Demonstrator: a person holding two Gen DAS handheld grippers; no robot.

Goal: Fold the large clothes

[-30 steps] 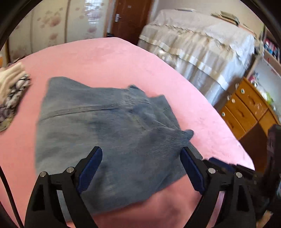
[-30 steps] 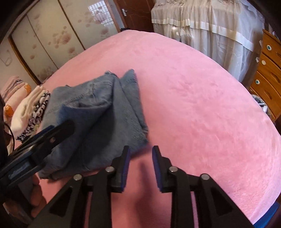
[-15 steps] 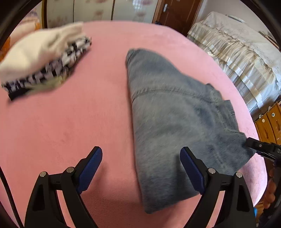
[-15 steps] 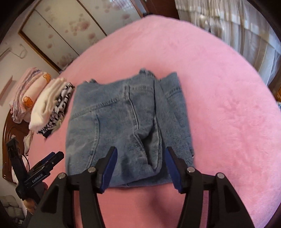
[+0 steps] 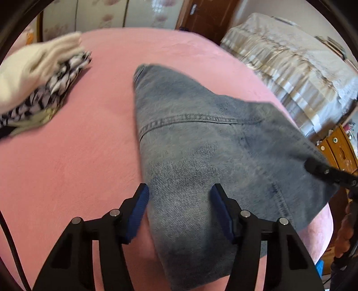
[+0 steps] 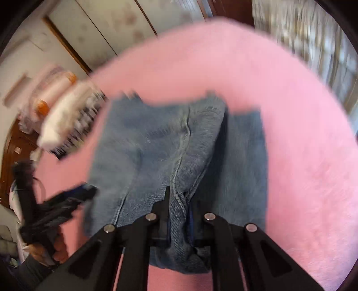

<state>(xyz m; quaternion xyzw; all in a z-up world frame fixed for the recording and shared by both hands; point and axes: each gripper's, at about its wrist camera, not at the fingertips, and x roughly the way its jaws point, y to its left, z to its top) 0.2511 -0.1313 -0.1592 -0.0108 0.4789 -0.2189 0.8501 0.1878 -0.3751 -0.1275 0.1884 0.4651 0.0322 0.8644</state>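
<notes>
Between the right tool's [image 6: 179, 215] closed jaws sits a jeans [image 6: 156, 145] fold.

1. A home bedroom: a bed under a pink fleece blanket [image 5: 67, 167] fills both views.
2. A lace-trimmed cream cover [image 5: 290, 67] drapes neighbouring furniture.
3. A wooden chest of drawers [image 5: 337, 147], a brown door [image 5: 208, 15] and floral wardrobe doors [image 6: 107, 24] line the walls.
4. Folded clothes [image 5: 38, 85] are stacked on the bed.

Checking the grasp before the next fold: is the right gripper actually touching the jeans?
Touching. The right wrist view shows the right gripper, whose jaws have just been closing, pinched on a bunched ridge of the jeans, with denim filling the narrow space between its pads.
</notes>
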